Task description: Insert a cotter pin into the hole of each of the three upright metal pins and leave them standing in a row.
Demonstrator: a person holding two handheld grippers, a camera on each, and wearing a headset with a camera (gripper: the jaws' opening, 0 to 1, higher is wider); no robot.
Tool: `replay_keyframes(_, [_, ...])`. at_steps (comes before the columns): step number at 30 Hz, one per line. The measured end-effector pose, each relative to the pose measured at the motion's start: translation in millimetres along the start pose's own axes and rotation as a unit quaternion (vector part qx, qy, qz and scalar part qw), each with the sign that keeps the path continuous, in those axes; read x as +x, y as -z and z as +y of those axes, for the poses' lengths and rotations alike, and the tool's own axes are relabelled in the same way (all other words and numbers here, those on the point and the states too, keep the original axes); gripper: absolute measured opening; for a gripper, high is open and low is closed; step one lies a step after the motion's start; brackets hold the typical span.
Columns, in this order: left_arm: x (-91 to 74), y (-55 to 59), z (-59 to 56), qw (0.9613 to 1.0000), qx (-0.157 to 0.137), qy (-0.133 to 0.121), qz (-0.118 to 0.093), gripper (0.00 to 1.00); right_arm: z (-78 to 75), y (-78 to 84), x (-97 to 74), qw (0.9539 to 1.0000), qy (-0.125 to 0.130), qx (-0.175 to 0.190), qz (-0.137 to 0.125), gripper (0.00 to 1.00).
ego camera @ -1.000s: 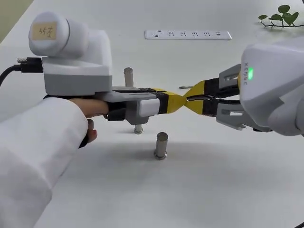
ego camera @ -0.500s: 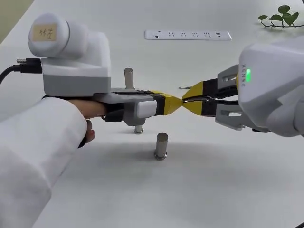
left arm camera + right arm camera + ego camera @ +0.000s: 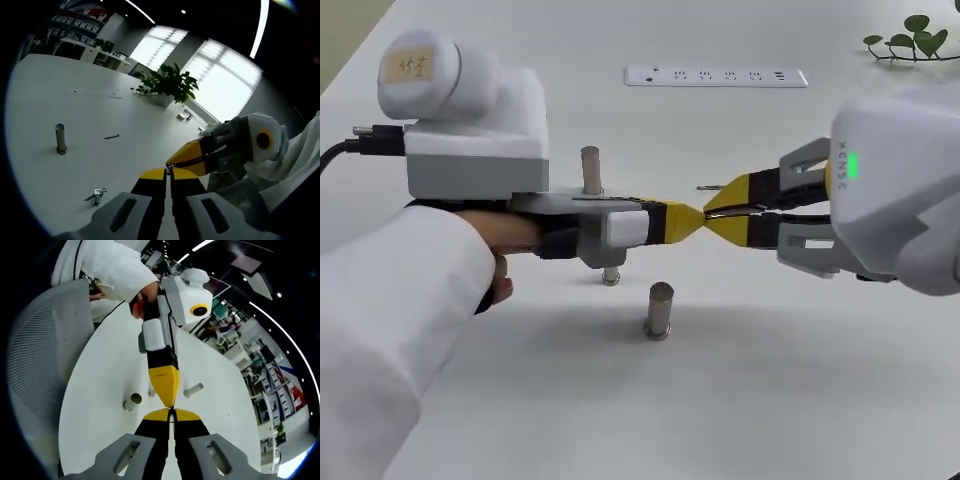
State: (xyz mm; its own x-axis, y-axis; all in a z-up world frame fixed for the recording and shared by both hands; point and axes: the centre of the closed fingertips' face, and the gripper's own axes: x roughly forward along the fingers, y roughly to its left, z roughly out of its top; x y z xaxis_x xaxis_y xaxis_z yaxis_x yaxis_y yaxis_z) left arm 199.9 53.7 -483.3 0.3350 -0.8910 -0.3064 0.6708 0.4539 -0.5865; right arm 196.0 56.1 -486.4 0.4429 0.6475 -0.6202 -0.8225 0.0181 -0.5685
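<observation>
left gripper (image 3: 692, 220) and right gripper (image 3: 716, 214) tip to tip over the white table (image 3: 770, 380)
near metal pin (image 3: 659, 307) stands in front; both grippers clenched, any catch too small to tell; second metal pin (image 3: 611, 272) under the left gripper, third metal pin (image 3: 590, 168) beyond, cotter pin (image 3: 712, 186) lying behind.

White table (image 3: 790, 400): near pin (image 3: 659, 308), far pin (image 3: 590, 168) upright; middle pin (image 3: 610, 274) mostly hidden; loose cotter pin (image 3: 711, 186) flat; power strip (image 3: 717, 73), leafy sprig (image 3: 908, 36) far side.
</observation>
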Motion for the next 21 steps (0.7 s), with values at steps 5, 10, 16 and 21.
replay_keyframes(5, [-0.7,-1.7,5.5,1.0,-0.009,-0.001,-0.004,0.0,-0.4,-0.5,0.9,1.0,-0.001,0.0,0.0,0.0])
replay_keyframes(10, [-2.0,-4.6,7.7,0.9996,-0.025,0.003,-0.013,0.0,-2.6,0.4,1.3,1.0,0.004,0.003,0.0,0.0])
replay_keyframes(16, [-3.7,-8.5,6.7,0.9993,-0.028,0.005,-0.025,0.02,-4.2,2.0,-1.1,1.0,0.007,0.005,0.001,0.0])
replay_keyframes(21, [-3.5,-5.8,4.5,0.9997,-0.017,0.006,-0.019,0.14,-3.6,2.4,-3.2,0.9999,0.008,0.009,0.002,0.0])
